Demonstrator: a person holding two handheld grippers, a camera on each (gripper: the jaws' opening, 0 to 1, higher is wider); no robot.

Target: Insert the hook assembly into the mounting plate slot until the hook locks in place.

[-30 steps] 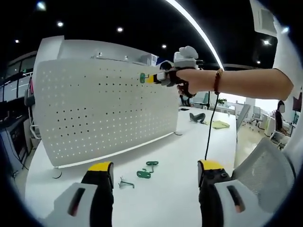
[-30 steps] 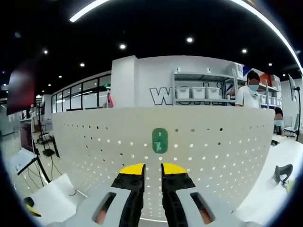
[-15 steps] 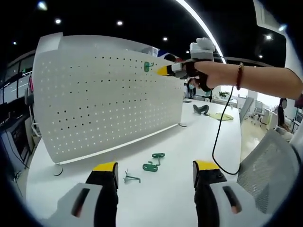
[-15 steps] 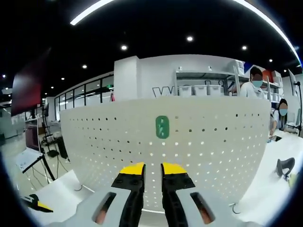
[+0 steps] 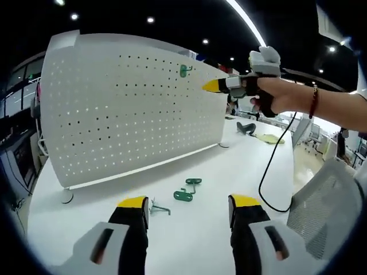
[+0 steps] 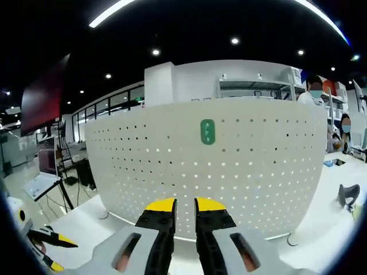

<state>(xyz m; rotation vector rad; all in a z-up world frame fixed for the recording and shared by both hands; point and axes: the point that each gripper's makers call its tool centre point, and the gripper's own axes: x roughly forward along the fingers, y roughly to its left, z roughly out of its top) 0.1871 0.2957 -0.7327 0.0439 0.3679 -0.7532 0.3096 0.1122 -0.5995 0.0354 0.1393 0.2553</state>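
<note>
A white pegboard plate [image 5: 114, 126] stands upright on the white table [image 5: 229, 166]. A green hook assembly [image 5: 183, 71] sits in the board near its top edge, and it shows face-on in the right gripper view as the green hook assembly [image 6: 207, 131] on the pegboard [image 6: 258, 172]. My right gripper [image 5: 211, 86], held by a hand, hovers a short way off the hook with its yellow tips together. In its own view the right gripper [image 6: 185, 205] is shut with nothing in it. My left gripper [image 5: 189, 201] is open low over the table.
Two loose green hooks [image 5: 188, 189] and a metal wire hook [image 5: 157, 209] lie on the table before the board. A black cable [image 5: 272, 172] hangs from the right gripper. A mesh chair [image 5: 321, 212] stands at the right. A black object [image 5: 246, 127] lies at the far end.
The right gripper has drawn back from the green hook, which stays on the pegboard. The left gripper's jaws kept the same opening.
</note>
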